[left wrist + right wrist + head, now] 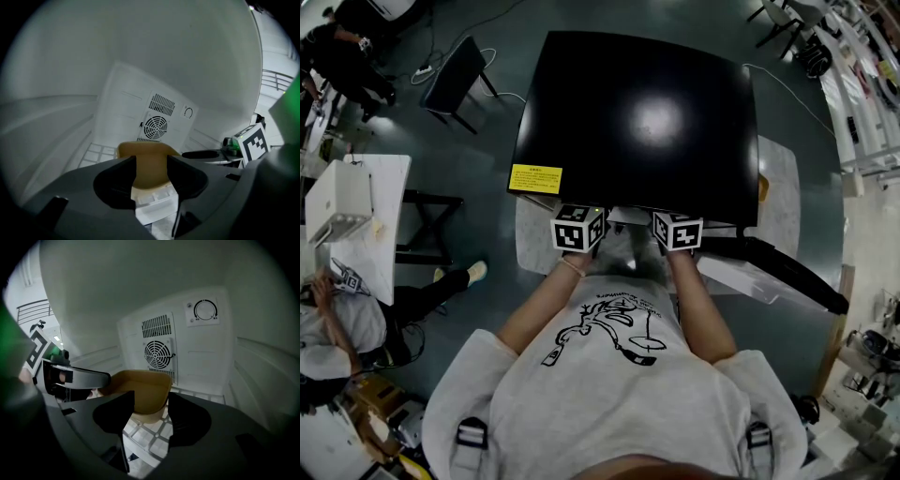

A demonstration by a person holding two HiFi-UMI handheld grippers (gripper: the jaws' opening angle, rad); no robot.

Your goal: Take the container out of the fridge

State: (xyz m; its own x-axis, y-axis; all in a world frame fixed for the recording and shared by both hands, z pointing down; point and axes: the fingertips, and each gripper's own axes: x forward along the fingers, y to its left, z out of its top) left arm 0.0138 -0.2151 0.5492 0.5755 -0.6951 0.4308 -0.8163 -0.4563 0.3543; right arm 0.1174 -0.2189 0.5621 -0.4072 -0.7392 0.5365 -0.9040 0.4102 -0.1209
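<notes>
Inside black boxy fridge (633, 122), toward back edge of white wire shelf (152, 434): tan rectangular plastic container (140, 392). Left gripper (151, 173), right gripper (151, 414) both spread, pinching nothing, container ahead between jaws.

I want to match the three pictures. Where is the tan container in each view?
Head view: not in it; only the fridge top shows.
Left gripper view: tan container low centre, seen between the jaws.
Right gripper view: tan container low, left of centre.
Shared landmark: round fan grille behind it.
</notes>
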